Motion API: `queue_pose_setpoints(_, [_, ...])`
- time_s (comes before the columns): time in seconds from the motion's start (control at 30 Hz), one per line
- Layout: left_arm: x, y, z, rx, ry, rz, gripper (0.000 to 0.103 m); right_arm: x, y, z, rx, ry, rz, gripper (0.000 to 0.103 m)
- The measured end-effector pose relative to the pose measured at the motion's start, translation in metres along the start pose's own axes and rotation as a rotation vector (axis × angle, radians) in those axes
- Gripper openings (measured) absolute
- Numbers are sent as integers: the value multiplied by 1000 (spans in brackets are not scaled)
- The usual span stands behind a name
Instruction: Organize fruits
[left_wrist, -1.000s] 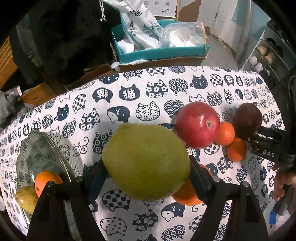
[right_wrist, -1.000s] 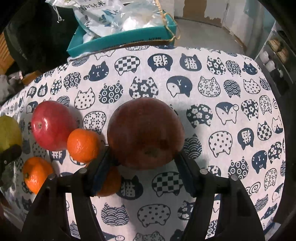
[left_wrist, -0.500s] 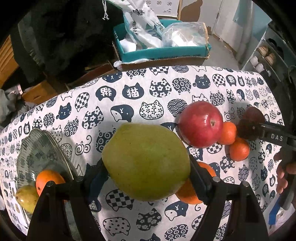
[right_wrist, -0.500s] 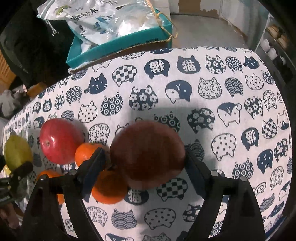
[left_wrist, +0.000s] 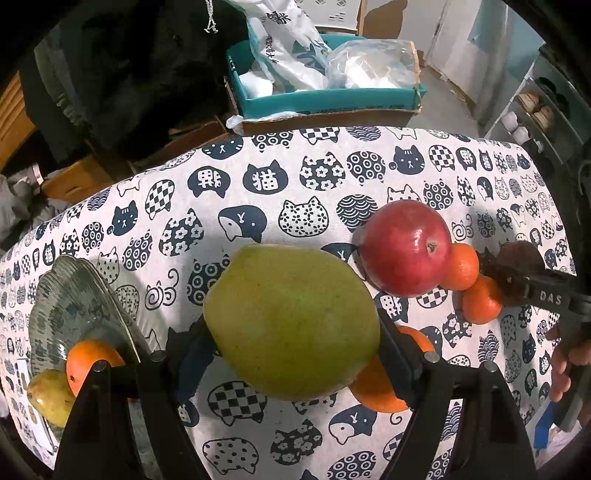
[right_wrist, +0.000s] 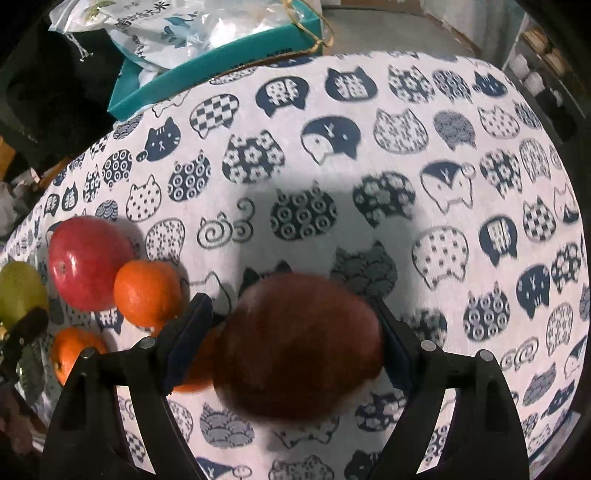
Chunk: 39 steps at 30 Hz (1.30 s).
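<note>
Left gripper (left_wrist: 291, 347): jaws clamped on the large green pear (left_wrist: 291, 321), held above the cat-print tabletop (left_wrist: 258, 206). Right gripper (right_wrist: 295, 343): jaws grip the dark reddish-brown round fruit (right_wrist: 299, 347) between them.

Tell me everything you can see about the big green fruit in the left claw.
The green fruit is large, rounded and pear-like, with smooth yellow-green skin speckled with tiny dots. The left claw is shut on it, one finger pressing each side, holding it above the cat-print tablecloth. It partly hides an orange behind it.
</note>
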<state>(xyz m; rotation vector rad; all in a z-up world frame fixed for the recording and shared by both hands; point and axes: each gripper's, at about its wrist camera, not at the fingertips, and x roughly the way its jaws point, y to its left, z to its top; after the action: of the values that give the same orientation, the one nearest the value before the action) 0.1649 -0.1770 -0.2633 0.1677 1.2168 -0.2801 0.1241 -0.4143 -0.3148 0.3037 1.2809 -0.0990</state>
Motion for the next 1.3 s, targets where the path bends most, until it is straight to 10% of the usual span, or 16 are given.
queue_pose_setpoints(1.3, [-7, -7, -5, 20, -16, -5, 83, -3, 1, -6, -52, 0, -41, 66])
